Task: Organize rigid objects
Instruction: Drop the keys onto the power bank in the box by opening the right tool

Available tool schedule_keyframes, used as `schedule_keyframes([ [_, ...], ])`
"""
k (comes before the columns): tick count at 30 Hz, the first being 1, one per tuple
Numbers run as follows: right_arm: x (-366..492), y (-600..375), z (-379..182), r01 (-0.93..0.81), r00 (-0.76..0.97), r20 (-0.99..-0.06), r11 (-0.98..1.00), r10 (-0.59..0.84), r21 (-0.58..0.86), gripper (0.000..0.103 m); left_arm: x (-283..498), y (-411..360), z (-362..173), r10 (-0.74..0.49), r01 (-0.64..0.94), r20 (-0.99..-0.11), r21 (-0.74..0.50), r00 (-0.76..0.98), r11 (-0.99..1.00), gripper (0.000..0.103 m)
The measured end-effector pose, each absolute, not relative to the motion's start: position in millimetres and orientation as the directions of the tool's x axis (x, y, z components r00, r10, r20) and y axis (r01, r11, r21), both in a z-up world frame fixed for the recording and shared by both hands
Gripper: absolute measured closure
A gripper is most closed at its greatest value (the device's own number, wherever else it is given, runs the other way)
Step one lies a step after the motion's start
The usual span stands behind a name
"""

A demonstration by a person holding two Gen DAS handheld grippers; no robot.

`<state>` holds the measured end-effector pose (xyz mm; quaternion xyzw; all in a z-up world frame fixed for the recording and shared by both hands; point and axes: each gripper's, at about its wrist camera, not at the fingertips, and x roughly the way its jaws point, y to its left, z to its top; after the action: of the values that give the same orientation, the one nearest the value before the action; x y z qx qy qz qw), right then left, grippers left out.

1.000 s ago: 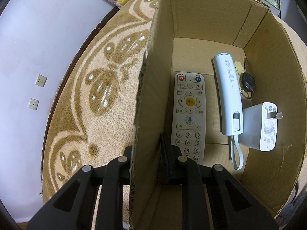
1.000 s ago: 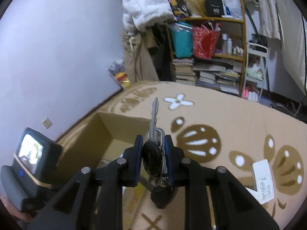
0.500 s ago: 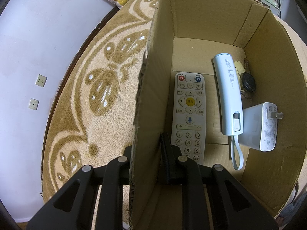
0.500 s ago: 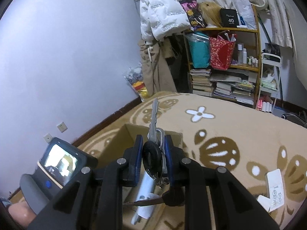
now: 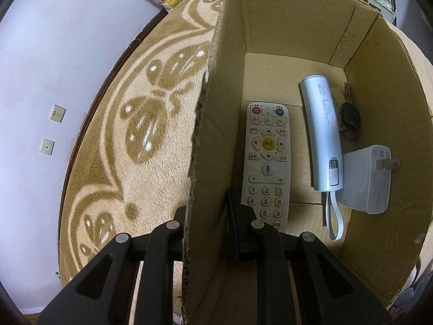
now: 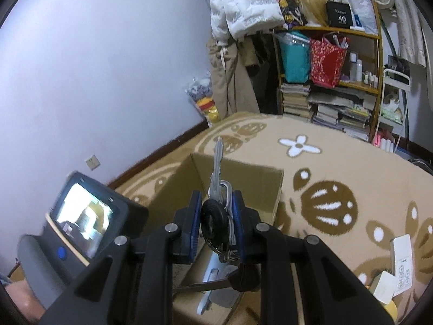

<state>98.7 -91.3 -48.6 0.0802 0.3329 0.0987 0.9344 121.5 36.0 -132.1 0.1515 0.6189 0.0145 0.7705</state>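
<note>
Left gripper [image 5: 207, 211] clamped on the near wall of the cardboard box [image 5: 297, 13], one finger outside, one inside, steadying it on the patterned blanket [image 5: 140, 124]. Right gripper [image 6: 216, 216] closed on a bunch of keys [image 6: 216, 211]: one silver key sticks up at 12 o'clock above the fingers, a black fob hangs below at 6 o'clock. The bunch sits over the open box, near its front. Inside the box, left-wrist view: remote control [image 5: 266, 162] at centre, silver power bank [image 5: 322, 135] at 2 o'clock of it, white charger [image 5: 368, 181] at 4 o'clock, and a dark key fob [image 5: 350, 119] against the right wall; whether more keys lie under it is hard to tell. Step in hand looks like dropping the bunch in. To do it well: carry on until the dangling fob is clear past the rim, lower toward the bare cardboard at the box's far end, at 12 o'clock of the remote, then open. Keep the left hold firm so the wall does not fold.
</note>
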Motion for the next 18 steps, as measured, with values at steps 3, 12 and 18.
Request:
schedule_keyframes([
  [3, 101, -91, -56, -0.131, 0.739, -0.630, 0.969, 0.236, 0.209, 0.079, 121, 36, -132, 0.211, 0.166, -0.949, 0.253, 0.233, 0.953, 0.086],
  [12, 99, -94, -53, -0.123, 0.743, -0.629, 0.970, 0.230, 0.209, 0.078, 122, 37, -132, 0.213, 0.167, -0.949, 0.255, 0.234, 0.952, 0.085],
  [18, 94, -101, -49, -0.099, 0.745, -0.638, 0.978, 0.196, 0.185, 0.048, 122, 37, -133, 0.214, 0.165, -0.949, 0.256, 0.233, 0.953, 0.085],
])
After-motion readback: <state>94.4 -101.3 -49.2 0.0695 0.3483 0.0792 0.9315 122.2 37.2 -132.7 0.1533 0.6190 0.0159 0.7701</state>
